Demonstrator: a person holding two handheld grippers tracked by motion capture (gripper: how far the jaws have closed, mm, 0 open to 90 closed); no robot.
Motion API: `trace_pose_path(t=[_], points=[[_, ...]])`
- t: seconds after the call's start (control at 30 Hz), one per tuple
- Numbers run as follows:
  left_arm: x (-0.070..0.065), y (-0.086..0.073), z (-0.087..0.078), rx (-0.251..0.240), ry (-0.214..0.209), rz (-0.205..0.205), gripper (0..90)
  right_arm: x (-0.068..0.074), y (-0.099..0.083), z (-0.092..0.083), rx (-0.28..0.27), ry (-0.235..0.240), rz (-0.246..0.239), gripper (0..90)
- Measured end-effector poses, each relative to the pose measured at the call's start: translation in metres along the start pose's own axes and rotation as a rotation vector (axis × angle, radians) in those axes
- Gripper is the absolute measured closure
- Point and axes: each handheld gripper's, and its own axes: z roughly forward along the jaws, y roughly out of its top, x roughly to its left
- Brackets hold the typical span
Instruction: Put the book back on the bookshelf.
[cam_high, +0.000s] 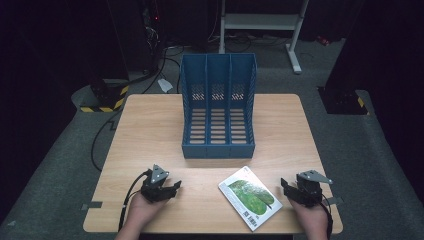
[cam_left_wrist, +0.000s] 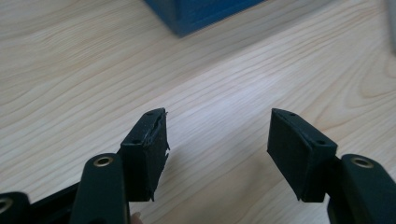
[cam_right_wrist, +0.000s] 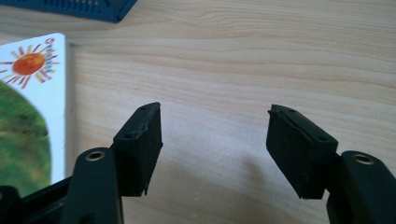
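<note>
A white book (cam_high: 250, 197) with a green tree and an orange sun on its cover lies flat near the table's front edge, turned at an angle. In the right gripper view the book (cam_right_wrist: 28, 107) lies at the left, beside the jaws. My left gripper (cam_high: 175, 186) rests low at the front left, open, with bare wood between its jaws (cam_left_wrist: 217, 140). My right gripper (cam_high: 283, 184) sits at the front right, just right of the book, open and holding nothing (cam_right_wrist: 215, 140). A blue three-slot file rack (cam_high: 218, 107) stands upright at the table's middle back.
The wooden table (cam_high: 150, 130) has bare wood left and right of the rack. A corner of the blue rack (cam_left_wrist: 196, 16) is ahead of the left gripper. Behind the table are a white metal frame (cam_high: 260, 22), cables and yellow-black striped bases (cam_high: 105, 97) on the floor.
</note>
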Motion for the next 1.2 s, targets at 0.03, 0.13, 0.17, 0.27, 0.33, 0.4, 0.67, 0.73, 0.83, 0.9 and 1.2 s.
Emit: trace_pose_path(t=[0.03,0.13,0.17,0.27,0.33,0.4,0.67,0.73,0.83,0.9,1.2], points=[[-0.007,0.004,0.003,0.006,-0.018,0.023,38.2,0.001,-0.002,-0.003,0.000,0.006,-0.004,36.7],[-0.016,0.009,0.008,0.004,-0.038,0.051,38.3,0.002,-0.006,-0.007,-0.001,0.019,-0.002,36.7],[-0.026,0.014,0.012,0.000,-0.058,0.078,38.3,0.004,-0.009,-0.011,-0.001,0.023,0.000,36.4],[-0.040,0.020,0.019,-0.012,-0.090,0.116,38.4,0.005,-0.015,-0.018,-0.012,0.038,0.002,36.0],[-0.044,0.022,0.021,-0.016,-0.105,0.120,38.6,0.005,-0.018,-0.020,-0.012,0.041,0.009,36.1],[-0.054,0.026,0.027,-0.011,-0.133,0.136,38.6,0.008,-0.025,-0.027,-0.011,0.043,0.003,36.3],[-0.085,0.042,0.046,-0.047,-0.209,0.197,40.4,0.007,-0.043,-0.045,-0.002,0.027,0.009,38.7],[-0.090,0.045,0.050,-0.055,-0.231,0.196,41.4,0.006,-0.049,-0.049,0.008,0.024,0.020,38.8],[-0.096,0.049,0.056,-0.055,-0.257,0.197,41.6,0.005,-0.054,-0.053,0.012,0.031,0.021,39.4],[-0.099,0.051,0.059,-0.052,-0.277,0.189,41.9,0.006,-0.056,-0.054,0.016,0.047,0.021,39.7],[-0.104,0.054,0.064,-0.052,-0.301,0.171,43.1,0.016,-0.058,-0.053,0.037,0.082,-0.001,39.4]])
